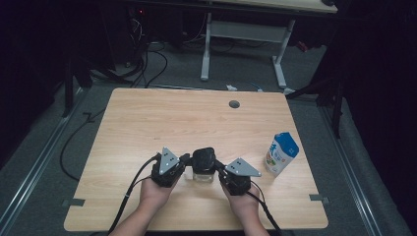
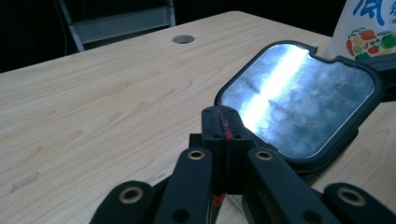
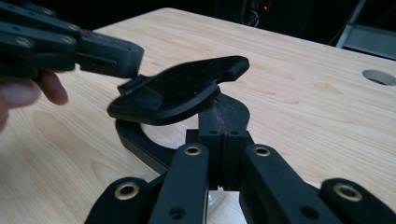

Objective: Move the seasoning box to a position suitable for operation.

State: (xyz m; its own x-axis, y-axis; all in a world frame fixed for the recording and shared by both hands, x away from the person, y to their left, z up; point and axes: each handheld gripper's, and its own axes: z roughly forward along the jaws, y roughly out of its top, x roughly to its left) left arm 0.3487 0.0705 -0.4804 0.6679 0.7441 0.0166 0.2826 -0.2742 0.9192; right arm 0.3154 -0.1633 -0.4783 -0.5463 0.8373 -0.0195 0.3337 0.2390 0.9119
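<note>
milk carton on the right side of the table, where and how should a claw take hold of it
Grip the blue and white milk carton across its flat side walls at mid-height, below the sloped gable top, which offers no parallel faces. It stands upright near the right edge of the light wooden table, so come in level from the left, probably with the right claw, which is nearest; its jaws are shut and must open first.

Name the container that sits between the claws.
The clear box with the black lid; the blue-and-white carton stands apart, beyond the right claw.

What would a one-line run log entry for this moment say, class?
left gripper: shut on lid edge | right gripper: shut at container rim | lid tilted, partly lifted | milk carton: upright, right side, untouched
</note>
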